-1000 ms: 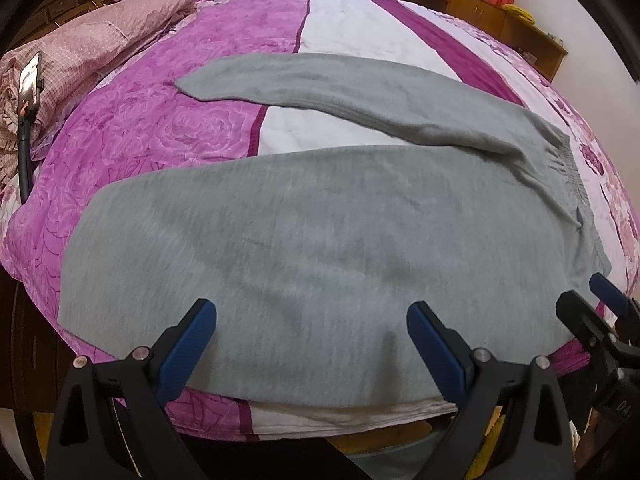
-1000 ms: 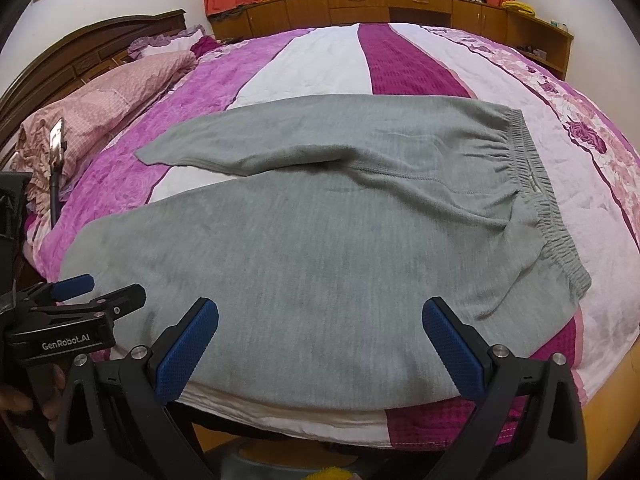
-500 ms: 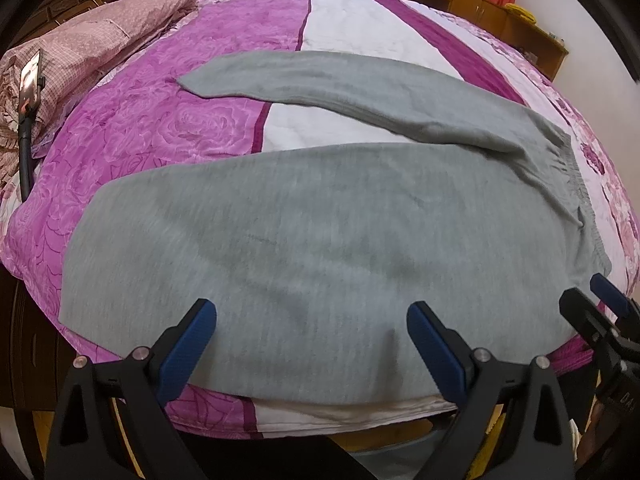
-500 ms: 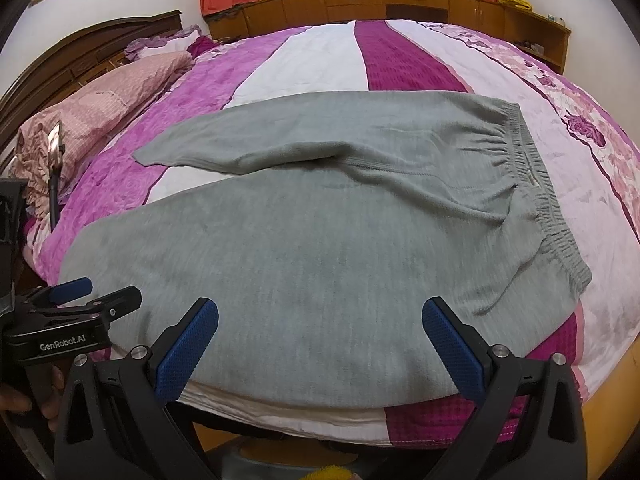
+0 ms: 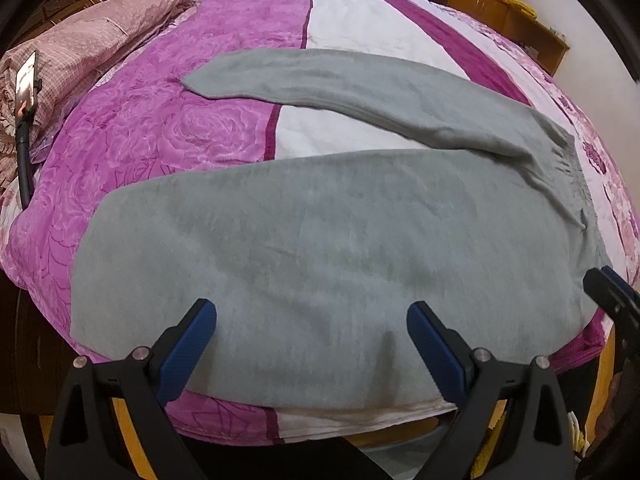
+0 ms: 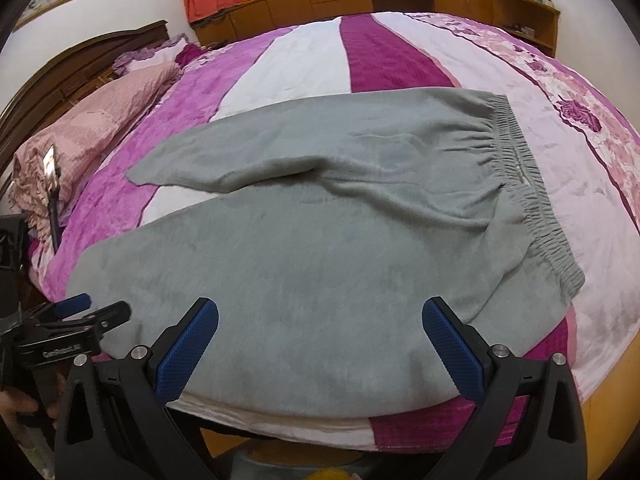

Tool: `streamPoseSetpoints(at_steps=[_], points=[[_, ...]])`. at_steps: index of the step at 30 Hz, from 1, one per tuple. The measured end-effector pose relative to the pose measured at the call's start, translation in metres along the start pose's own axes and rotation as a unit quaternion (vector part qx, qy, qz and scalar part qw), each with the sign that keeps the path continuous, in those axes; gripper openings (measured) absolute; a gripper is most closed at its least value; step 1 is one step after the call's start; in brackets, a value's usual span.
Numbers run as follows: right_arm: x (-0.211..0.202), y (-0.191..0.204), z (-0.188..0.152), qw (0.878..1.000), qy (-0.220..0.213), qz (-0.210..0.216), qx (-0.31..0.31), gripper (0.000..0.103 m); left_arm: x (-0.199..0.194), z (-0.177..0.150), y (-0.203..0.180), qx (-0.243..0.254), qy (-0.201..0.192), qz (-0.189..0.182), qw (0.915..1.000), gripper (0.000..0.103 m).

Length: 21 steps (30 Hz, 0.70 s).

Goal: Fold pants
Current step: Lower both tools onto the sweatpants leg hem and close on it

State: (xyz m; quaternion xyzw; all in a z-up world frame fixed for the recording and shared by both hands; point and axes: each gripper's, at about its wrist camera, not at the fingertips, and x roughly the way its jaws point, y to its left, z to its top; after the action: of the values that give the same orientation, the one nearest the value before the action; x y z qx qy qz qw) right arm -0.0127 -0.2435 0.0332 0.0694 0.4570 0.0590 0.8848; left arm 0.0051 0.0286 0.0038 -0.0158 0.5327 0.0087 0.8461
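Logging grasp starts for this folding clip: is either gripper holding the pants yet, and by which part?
Nothing is held. Left gripper and right gripper are open above the gray pants.

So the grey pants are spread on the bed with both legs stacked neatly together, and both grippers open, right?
Not quite: the pants lie with legs splayed apart, bedspread showing between them in the right wrist view. Left gripper and right gripper are open.

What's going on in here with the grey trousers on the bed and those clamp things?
A person holds a two-finger tool in each hand and is about to fold the grey pants. They lie spread on the purple striped bedspread, legs apart, waistband to the right. The left gripper and right gripper are both open at the near edge, holding nothing.
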Motion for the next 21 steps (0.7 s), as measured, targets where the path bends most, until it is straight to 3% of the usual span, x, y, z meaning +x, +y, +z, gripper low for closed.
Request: streamPoseSetpoints(at_steps=[9,21], points=[[0.007,-0.014,0.021,1.0,0.007,-0.018,-0.007,0.099,-0.004,0.027,0.013,0.013,-0.003,0.002,0.9999,0.099],[0.028,-0.039,0.077,0.999,0.021,-0.034,-0.018,0.099,0.013,0.101,0.028,0.022,-0.007,0.03,0.9993,0.099]])
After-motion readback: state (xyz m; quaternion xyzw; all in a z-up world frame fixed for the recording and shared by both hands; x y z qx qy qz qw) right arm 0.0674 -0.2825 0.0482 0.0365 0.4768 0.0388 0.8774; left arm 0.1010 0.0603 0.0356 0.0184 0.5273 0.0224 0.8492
